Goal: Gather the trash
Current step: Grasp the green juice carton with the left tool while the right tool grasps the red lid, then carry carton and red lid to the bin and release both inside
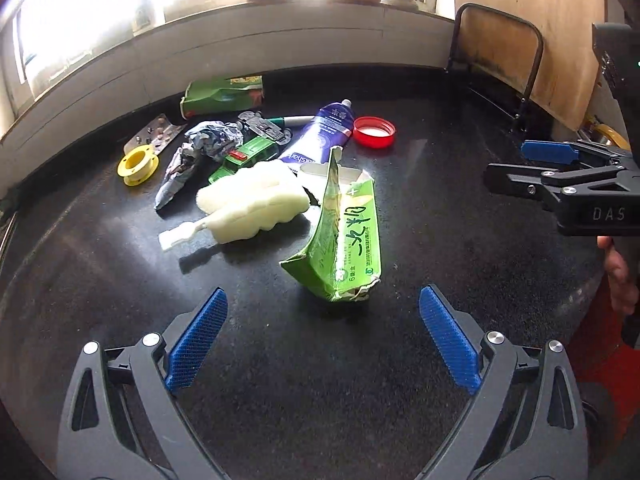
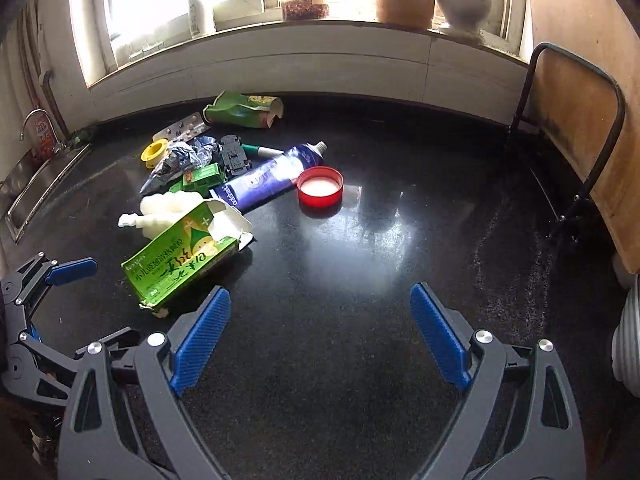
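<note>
Trash lies scattered on a black counter (image 1: pixel 300 360). A torn green carton (image 1: pixel 348 240) (image 2: pixel 184 256) sits nearest, just ahead of my left gripper (image 1: pixel 322 308), which is open and empty. Behind it lie a white foam brush (image 1: pixel 248 204), a blue tube (image 1: pixel 320 132) (image 2: pixel 272 176), a red lid (image 1: pixel 374 132) (image 2: pixel 320 188), crumpled foil (image 1: pixel 200 152), a yellow spool (image 1: pixel 138 162), a blister pack (image 1: pixel 156 134) and a second green box (image 1: pixel 224 94) (image 2: pixel 244 110). My right gripper (image 2: pixel 320 304) is open and empty over bare counter, right of the carton. It also shows at the right edge of the left wrist view (image 1: pixel 520 168).
A white wall and window sill with jars and a vase (image 2: pixel 464 4) run along the back. A wooden board in a black metal frame (image 2: pixel 576 128) stands at the right. A steel sink with a tap (image 2: pixel 36 152) lies at the far left. A hand (image 1: pixel 620 276) holds the right gripper.
</note>
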Action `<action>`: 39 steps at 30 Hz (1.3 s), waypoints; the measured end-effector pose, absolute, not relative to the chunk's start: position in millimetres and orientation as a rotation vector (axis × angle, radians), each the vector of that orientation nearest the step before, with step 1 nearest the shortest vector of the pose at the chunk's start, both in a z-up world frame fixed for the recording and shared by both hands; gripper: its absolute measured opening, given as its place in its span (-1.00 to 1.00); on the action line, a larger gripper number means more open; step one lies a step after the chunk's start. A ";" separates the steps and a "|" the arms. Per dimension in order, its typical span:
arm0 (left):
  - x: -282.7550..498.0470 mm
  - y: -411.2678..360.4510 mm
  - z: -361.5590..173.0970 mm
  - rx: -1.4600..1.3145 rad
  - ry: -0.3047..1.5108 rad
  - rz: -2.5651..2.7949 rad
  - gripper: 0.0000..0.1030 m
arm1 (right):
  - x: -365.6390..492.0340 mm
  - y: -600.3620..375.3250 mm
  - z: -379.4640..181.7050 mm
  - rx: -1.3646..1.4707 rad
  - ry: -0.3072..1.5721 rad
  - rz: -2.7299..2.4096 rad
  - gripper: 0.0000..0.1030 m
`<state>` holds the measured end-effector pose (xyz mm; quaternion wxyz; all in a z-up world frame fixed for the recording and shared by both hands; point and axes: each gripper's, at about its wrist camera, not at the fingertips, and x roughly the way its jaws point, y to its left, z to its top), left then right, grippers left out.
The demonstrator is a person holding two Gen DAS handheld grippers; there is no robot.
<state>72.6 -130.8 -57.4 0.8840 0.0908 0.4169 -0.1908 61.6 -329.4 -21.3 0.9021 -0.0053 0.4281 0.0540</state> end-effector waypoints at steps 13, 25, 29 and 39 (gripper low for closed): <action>132.6 -160.1 -89.1 0.211 0.924 -0.368 0.78 | 184.7 -321.8 -78.6 -0.074 1.038 0.167 0.75; 131.7 -172.2 -82.2 0.218 0.923 -0.376 -0.08 | 228.7 -310.1 -71.9 -0.081 0.988 0.205 -0.04; 123.1 -171.1 -77.5 0.189 0.932 -0.384 -0.30 | 216.6 -313.7 -72.0 -0.076 0.983 0.181 -0.05; 89.0 -153.6 -44.0 0.169 0.901 -0.371 -0.36 | 122.8 -324.4 -25.4 -0.026 0.911 0.152 -0.05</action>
